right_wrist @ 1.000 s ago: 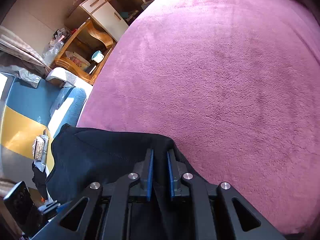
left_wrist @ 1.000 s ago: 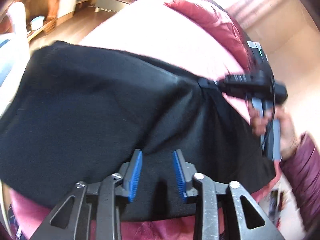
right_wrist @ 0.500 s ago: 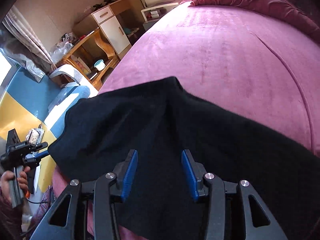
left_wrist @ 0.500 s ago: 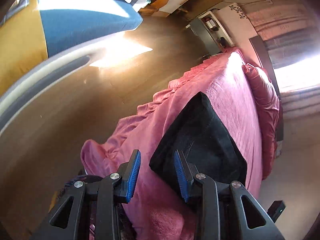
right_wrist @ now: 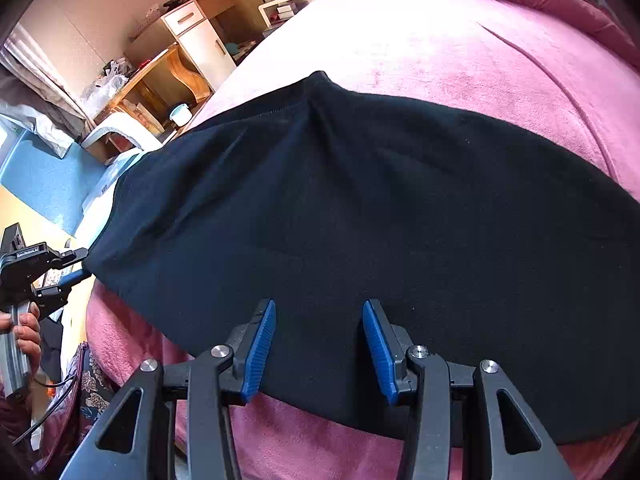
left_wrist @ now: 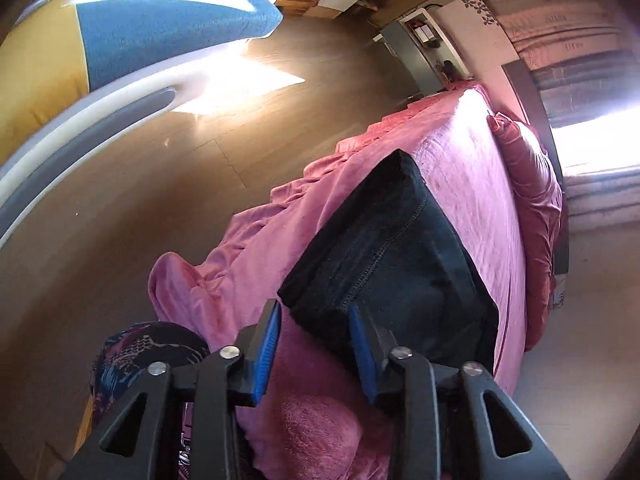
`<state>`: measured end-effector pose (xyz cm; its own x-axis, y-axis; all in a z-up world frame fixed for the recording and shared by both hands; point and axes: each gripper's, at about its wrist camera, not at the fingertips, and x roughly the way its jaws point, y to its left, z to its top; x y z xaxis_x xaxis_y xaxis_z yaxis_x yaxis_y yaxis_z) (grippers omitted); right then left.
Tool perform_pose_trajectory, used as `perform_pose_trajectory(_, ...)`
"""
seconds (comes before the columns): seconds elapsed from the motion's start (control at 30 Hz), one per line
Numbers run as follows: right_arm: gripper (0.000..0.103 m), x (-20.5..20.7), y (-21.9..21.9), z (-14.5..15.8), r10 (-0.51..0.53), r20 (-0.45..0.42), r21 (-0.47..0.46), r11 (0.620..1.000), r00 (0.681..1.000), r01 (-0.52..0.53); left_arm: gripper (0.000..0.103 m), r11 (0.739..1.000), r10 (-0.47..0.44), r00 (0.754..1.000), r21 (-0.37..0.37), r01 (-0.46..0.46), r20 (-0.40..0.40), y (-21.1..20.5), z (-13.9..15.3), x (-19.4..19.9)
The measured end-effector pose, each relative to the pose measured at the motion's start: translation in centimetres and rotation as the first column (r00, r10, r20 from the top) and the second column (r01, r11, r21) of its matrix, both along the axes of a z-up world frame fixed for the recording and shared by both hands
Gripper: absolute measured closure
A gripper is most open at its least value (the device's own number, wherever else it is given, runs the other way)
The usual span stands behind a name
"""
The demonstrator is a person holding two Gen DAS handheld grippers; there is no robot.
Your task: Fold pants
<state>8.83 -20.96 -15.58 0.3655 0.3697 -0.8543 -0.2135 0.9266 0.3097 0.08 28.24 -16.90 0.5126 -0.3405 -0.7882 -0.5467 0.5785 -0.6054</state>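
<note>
The black pants (right_wrist: 360, 200) lie folded flat on the pink bed blanket (right_wrist: 460, 52). My right gripper (right_wrist: 318, 340) hovers open over their near edge, and its blue pads touch nothing. In the left wrist view the pants (left_wrist: 400, 260) show as a thick folded block at the bed's side edge. My left gripper (left_wrist: 316, 344) points at their near corner. Its jaws are closing, the corner sits between the pad tips, and the pads do not press on it. From the right wrist view, the left gripper (right_wrist: 76, 268) is at the pants' left edge, held by a hand (right_wrist: 24, 328).
The blanket (left_wrist: 248, 248) hangs in folds over the bed's side onto a wooden floor (left_wrist: 180, 184). A pink pillow (left_wrist: 532, 184) lies at the far end. A wooden desk (right_wrist: 168, 76) and a white cabinet (right_wrist: 208, 44) stand beyond the bed, a blue and yellow cushion (left_wrist: 120, 40) to the left.
My right gripper let go of the pants fold, opened and drew back over the flat pants. My left gripper swung off the pants to the bed's side, rolled, and narrowed.
</note>
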Motion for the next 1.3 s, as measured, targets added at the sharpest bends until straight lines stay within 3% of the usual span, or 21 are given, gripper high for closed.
perform_pose_trajectory(0.1, 0.056, 0.0, 0.2, -0.2, 0.002, 0.002, -0.014, 1.000, 1.000, -0.002, 0.078, 1.000, -0.018, 1.000, 0.024, 0.018, 0.005, -0.4, 0.5, 0.2)
perform_pose_trajectory(0.2, 0.056, 0.0, 0.3, -0.4, -0.005, -0.002, -0.012, 1.000, 1.000, 0.005, 0.092, 0.999, -0.036, 0.998, 0.030, 0.035, 0.053, -0.7, 1.1, 0.6)
perform_pose_trajectory(0.3, 0.056, 0.3, 0.4, -0.5, -0.013, -0.004, 0.000, 1.000, 1.000, 0.013, 0.096, 0.998, -0.052, 0.985, 0.029, 0.047, 0.164, -0.8, 2.8, 1.2)
perform_pose_trajectory(0.37, 0.056, 0.5, 0.0, -0.7, -0.014, -0.006, 0.010, 1.000, 1.000, 0.014, 0.096, 0.997, -0.075, 0.953, 0.039, 0.066, 0.294, -0.9, 5.5, 1.3)
perform_pose_trajectory(0.4, 0.056, 0.4, 0.0, -0.8, -0.013, -0.007, 0.010, 1.000, 1.000, 0.013, 0.096, 0.994, -0.097, 0.943, 0.069, 0.079, 0.319, -1.0, 6.5, 1.4)
perform_pose_trajectory(0.47, 0.056, 0.3, 0.1, -0.9, -0.009, -0.002, 0.001, 1.000, 1.000, 0.009, 0.096, 0.985, -0.141, 0.947, 0.134, 0.106, 0.289, -1.2, 6.9, 1.9)
perform_pose_trajectory(0.53, 0.056, 0.2, 0.4, -1.0, 0.000, 0.006, -0.018, 1.000, 1.000, 0.000, 0.097, 0.975, -0.160, 0.972, 0.181, 0.129, 0.172, -1.0, 4.8, 2.5)
perform_pose_trajectory(0.6, 0.055, 0.2, 0.4, -1.2, 0.002, 0.007, -0.025, 1.000, 1.000, -0.002, 0.097, 0.977, -0.136, 0.988, 0.176, 0.122, 0.069, -0.2, 1.4, 2.7)
perform_pose_trajectory(0.67, 0.055, 0.1, 0.5, -1.3, 0.004, 0.010, -0.029, 1.000, 1.000, -0.003, 0.096, 0.984, -0.113, 0.993, 0.140, 0.108, 0.030, 0.3, -1.3, 2.4)
perform_pose_trajectory(0.8, 0.054, 0.2, 0.5, -1.3, 0.004, 0.010, -0.031, 1.000, 1.000, -0.004, 0.095, 0.972, -0.137, 0.990, 0.196, 0.132, 0.015, -0.5, -1.3, 2.5)
perform_pose_trajectory(0.87, 0.054, 0.1, 0.5, -1.2, 0.006, 0.011, -0.031, 1.000, 1.000, -0.005, 0.080, 0.969, -0.131, 0.991, 0.209, 0.129, 0.000, -0.4, -0.6, 2.2)
perform_pose_trajectory(0.93, 0.053, 0.1, 0.6, -1.2, 0.010, 0.014, -0.030, 1.000, 1.000, -0.010, 0.077, 0.961, -0.070, 0.997, 0.266, 0.072, -0.015, 0.4, 0.6, 1.8)
perform_pose_trajectory(1.03, 0.053, 0.3, 0.3, -0.9, 0.017, 0.009, -0.020, 1.000, 1.000, -0.016, 0.077, 0.943, -0.023, 0.999, 0.332, 0.005, 0.050, 0.6, 3.4, 1.2)
perform_pose_trajectory(1.17, 0.054, 1.0, -0.9, 0.3, -0.014, 0.020, 0.043, 0.999, 1.000, 0.014, 0.077, 0.931, -0.126, 0.980, 0.360, 0.064, 0.152, -2.0, 6.1, 1.3)
perform_pose_trajectory(1.3, 0.054, 2.6, -1.5, 1.8, -0.037, 0.054, 0.050, 0.998, 0.998, 0.034, 0.077, 0.898, -0.304, 0.939, 0.377, 0.226, 0.160, -7.0, 6.0, 2.7)
